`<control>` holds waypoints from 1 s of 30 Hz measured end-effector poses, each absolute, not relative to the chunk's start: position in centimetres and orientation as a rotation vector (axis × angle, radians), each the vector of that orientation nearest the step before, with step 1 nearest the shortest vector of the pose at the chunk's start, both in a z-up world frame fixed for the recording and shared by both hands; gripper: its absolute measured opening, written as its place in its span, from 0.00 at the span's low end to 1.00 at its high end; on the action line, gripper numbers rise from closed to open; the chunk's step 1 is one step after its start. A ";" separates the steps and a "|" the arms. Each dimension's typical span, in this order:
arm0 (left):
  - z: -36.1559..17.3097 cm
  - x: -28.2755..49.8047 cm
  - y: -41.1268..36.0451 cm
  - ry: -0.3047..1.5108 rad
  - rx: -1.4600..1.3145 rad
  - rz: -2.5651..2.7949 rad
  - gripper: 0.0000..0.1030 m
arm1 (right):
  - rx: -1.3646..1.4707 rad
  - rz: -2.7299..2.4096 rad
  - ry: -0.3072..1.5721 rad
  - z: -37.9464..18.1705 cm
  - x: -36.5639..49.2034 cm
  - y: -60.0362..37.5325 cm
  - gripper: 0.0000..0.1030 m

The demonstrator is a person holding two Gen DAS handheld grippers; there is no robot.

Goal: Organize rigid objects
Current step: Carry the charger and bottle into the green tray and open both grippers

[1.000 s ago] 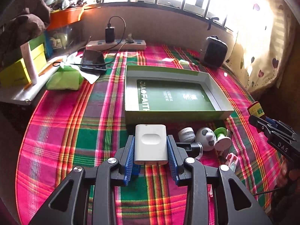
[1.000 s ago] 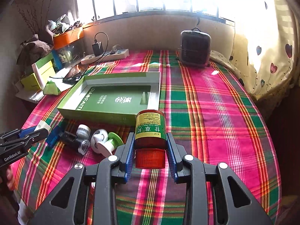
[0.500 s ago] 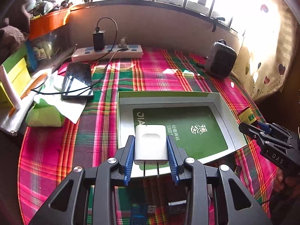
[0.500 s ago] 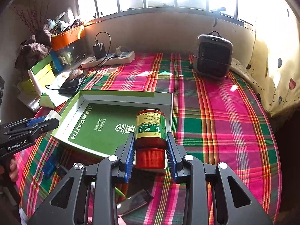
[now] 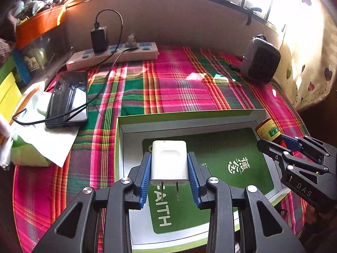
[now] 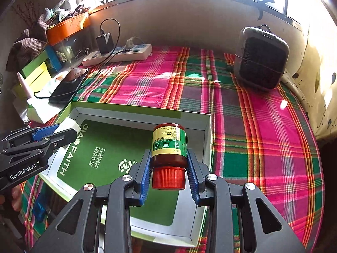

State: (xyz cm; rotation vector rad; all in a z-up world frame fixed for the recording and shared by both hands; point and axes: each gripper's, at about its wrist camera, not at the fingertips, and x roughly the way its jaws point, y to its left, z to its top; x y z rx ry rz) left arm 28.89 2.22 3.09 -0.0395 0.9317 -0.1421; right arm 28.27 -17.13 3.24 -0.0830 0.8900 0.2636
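My left gripper is shut on a white plug charger, prongs toward the camera, held over the left part of the green box tray. My right gripper is shut on a red medicine bottle with a yellow-green label and red cap, held over the right part of the same tray. The bottle and right gripper also show in the left wrist view. The left gripper with the charger shows in the right wrist view.
A phone on a cable and tissue pack lie left of the tray. A power strip runs along the back wall. A small dark heater stands back right. Boxes and clutter crowd the left edge.
Both grippers moved forward with their objects, from the table's front edge and the loose items there to above the inside of the tray.
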 end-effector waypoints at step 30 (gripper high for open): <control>1.4 30.1 1.8 0.943 0.008 -0.111 0.32 | -0.163 0.217 0.899 0.7 30.3 -15.3 0.32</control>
